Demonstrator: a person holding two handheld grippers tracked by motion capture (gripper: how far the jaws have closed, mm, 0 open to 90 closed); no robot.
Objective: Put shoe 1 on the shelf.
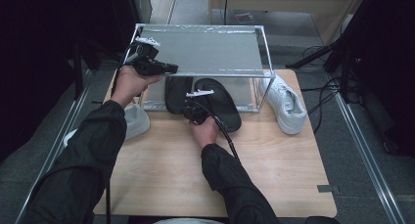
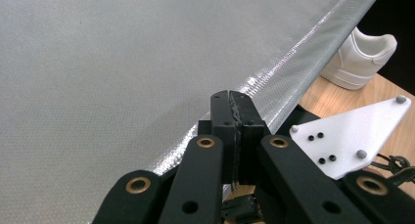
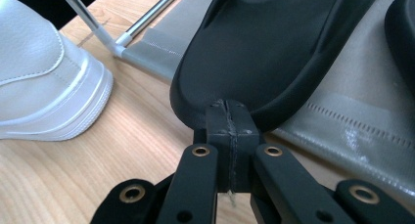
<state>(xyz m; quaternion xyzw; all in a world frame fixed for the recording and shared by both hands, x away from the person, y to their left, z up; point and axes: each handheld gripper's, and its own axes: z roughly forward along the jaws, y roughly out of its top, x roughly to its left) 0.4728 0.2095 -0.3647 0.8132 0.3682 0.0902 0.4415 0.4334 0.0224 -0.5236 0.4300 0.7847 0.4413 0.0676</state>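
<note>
A: Surroundings, obstructions?
B: White sneaker (image 3: 46,77) left of my right gripper (image 3: 228,106); rack post (image 3: 88,19) betw. them.
A: Jaws?
B: Together, nothing clamped; tips touch black sandal (image 3: 264,43) heel edge. My left gripper (image 2: 230,98) also together, over rack top shelf (image 2: 122,62).
A: Sandal axis?
B: Runs straight away from tips, onto rack lower shelf (image 3: 352,111).

A pale wooden surface (image 1: 274,155) carries a white sneaker (image 1: 284,104) at its right side, just beside the rack's right leg, toe pointing toward the near edge. A second white sneaker (image 1: 134,120) lies at the left edge, partly hidden behind a dark sleeve. A second black sandal (image 1: 177,93) lies under the rack, on its lower grey shelf. Black cables (image 1: 320,94) trail across the grey floor (image 1: 372,194) to the right, beyond a metal rail (image 1: 364,155).
</note>
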